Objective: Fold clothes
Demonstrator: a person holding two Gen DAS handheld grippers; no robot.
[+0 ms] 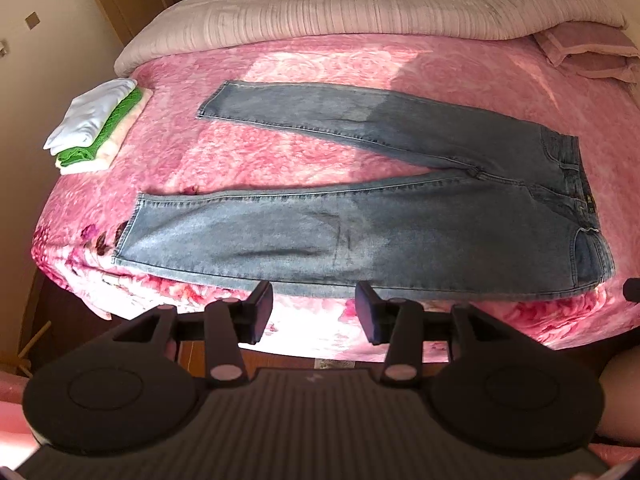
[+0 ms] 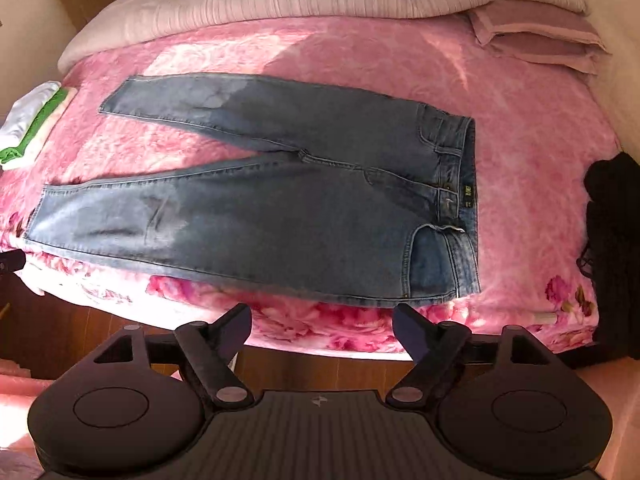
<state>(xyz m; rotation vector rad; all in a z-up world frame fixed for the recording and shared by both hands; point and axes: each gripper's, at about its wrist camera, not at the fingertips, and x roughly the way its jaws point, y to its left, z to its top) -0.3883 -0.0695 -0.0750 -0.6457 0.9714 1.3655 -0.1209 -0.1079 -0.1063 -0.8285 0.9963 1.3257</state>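
your left gripper (image 1: 314, 312) and right gripper (image 2: 322, 330) both hung open and empty before the flat jeans (image 2: 280, 216); better you pinched the near leg's edge evenly before folding.

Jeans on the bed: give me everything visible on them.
The jeans are faded light-blue denim, spread flat and unfolded on the pink floral blanket. The waistband, with belt loops and a small dark label, lies to the right; the two legs splay apart leftward, hems open. The near leg runs along the bed's front edge. Part lies in sunlight, part in shadow. Only the blanket touches them; both claws are clear of them.
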